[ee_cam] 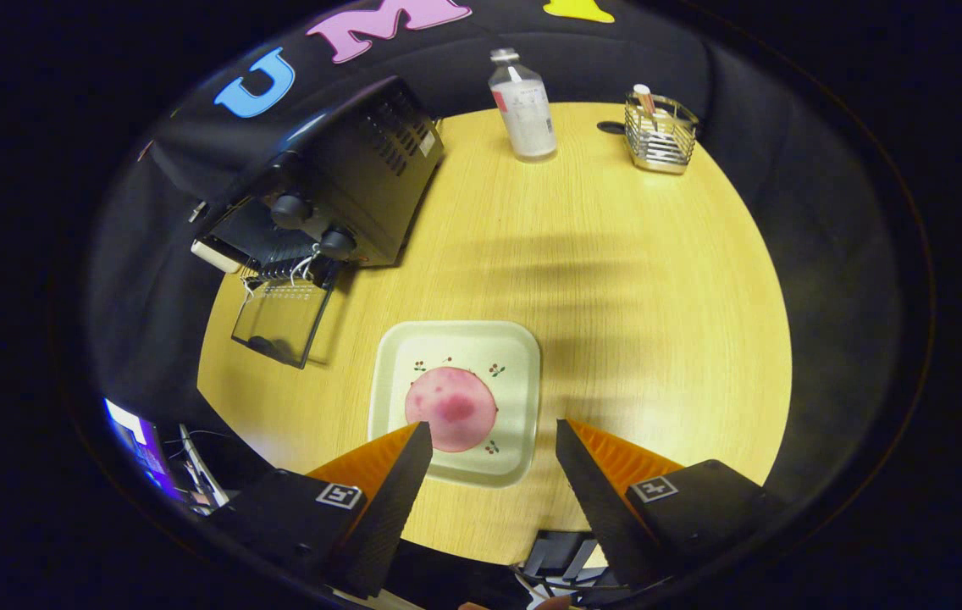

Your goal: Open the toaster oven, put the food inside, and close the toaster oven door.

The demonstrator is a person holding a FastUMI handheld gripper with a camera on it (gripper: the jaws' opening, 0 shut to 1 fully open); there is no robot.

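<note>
Just ahead of the spread tongs, food rests on its plate.

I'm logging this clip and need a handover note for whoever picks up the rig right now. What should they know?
Tool: open, holding nothing, fingers hovering above the near edge of the plate.
Food: pink round piece lies on the plate, just ahead of the fingers.
Toaster oven: beyond the plate, its glass door already folded down open on the table.
Done: door opened.
Left: grasp the food, place it inside the oven, close the door.
</note>
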